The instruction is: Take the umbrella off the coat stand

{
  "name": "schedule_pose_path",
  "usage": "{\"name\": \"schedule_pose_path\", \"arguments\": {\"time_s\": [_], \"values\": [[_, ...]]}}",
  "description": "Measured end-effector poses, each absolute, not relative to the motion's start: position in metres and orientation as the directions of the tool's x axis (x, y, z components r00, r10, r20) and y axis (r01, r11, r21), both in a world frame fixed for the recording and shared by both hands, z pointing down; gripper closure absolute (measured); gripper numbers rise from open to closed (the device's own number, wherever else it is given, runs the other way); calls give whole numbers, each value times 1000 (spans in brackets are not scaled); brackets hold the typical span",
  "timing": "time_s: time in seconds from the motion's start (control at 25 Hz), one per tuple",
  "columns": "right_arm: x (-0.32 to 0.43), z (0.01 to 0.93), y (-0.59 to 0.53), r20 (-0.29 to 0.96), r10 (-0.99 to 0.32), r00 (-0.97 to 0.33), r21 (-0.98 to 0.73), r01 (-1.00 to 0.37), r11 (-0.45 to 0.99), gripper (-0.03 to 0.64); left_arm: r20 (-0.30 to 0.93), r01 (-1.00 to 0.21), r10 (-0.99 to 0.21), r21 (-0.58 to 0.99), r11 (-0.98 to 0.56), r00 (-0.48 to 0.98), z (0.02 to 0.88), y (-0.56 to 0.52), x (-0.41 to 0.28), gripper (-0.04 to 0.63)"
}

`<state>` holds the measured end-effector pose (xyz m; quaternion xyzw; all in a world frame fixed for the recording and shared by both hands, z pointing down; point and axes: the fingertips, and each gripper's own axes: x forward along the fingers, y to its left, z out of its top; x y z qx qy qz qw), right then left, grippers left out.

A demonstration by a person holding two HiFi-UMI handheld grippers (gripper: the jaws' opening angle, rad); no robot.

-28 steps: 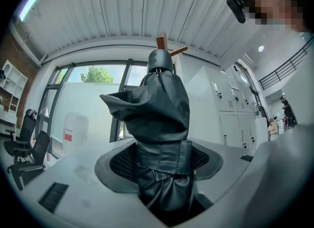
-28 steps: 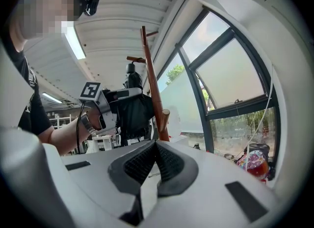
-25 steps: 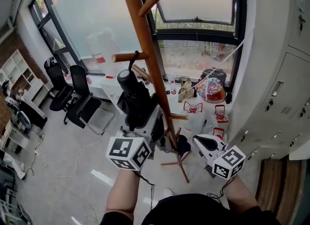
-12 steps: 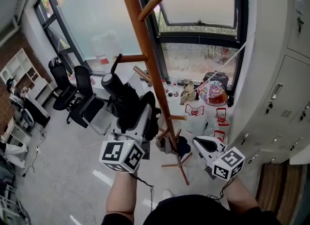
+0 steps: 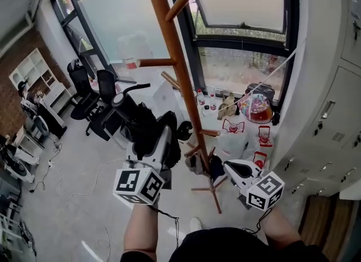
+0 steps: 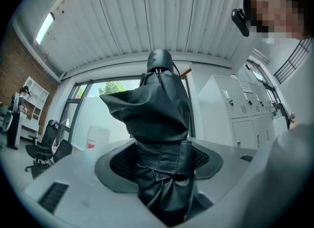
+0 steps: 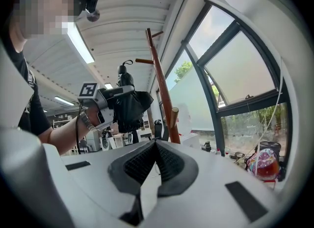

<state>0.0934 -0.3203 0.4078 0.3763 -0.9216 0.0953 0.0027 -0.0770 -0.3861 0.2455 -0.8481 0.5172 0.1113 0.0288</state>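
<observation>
The white shelf unit at far left is seen stocked, its contents too small to tell. The black umbrella is clamped in the left gripper and has been carried left, clear of the coat stand it was beside a second ago. Its long axis is slanted, handle end up-left. The right gripper is kept closed, with nothing in it.

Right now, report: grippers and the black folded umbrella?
Left gripper clamped on black folded umbrella. Right gripper shut, empty. Umbrella clear of wooden coat stand.
</observation>
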Motion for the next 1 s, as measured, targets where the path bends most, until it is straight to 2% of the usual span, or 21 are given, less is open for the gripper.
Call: {"name": "schedule_pose_path", "arguments": {"time_s": [0.68, 1.0], "values": [[77, 416, -278, 99, -520, -849, -177, -529, 830, 563, -18, -962, -971, 133, -240, 240, 333, -286, -116, 328], [41, 419, -251, 97, -453, -886, -190, -464, 865, 563, 62, -967, -973, 145, -210, 221, 373, -224, -135, 330]]}}
